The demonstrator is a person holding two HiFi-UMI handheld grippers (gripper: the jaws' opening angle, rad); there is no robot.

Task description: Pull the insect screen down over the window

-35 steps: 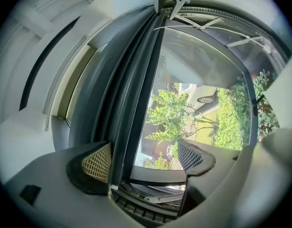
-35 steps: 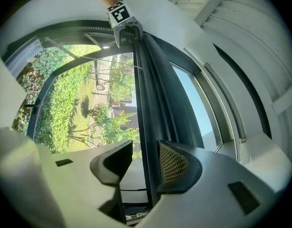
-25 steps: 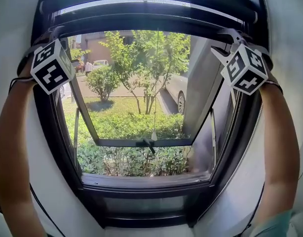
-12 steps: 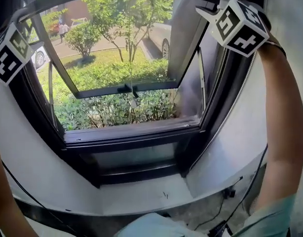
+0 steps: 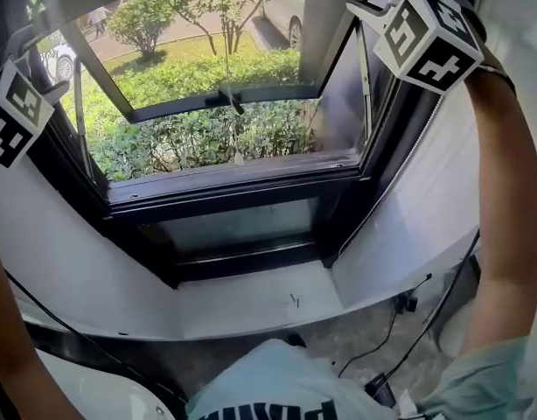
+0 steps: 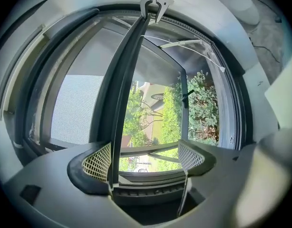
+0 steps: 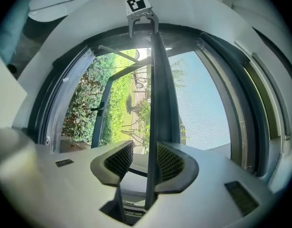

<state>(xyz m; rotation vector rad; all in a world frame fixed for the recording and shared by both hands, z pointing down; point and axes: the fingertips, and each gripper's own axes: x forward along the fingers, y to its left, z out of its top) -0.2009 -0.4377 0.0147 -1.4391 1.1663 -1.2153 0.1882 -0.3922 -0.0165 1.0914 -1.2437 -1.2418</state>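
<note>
Right gripper view shows the right gripper [image 7: 145, 161] narrowly astride the screen bar [image 7: 161, 89], not clamping it, while the left gripper [image 6: 143, 158] gapes wide with the bar against one jaw, so I'd lower both ends level.

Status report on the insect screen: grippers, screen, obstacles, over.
Left gripper open, pull bar against one pad. Right gripper open around same bar. Mesh partly down behind it. No obstacle seen.

The slim dark pull-bar of the insect screen [image 6: 124, 80] spans the dark-framed window [image 5: 233, 186]. Its left end sits between the left tongs [image 6: 146, 158], its right end between the right tongs [image 7: 139, 160]. Fine mesh [image 7: 203, 108] stretches above the bar, and the pale sill [image 5: 251, 300] lies below the window.
</note>
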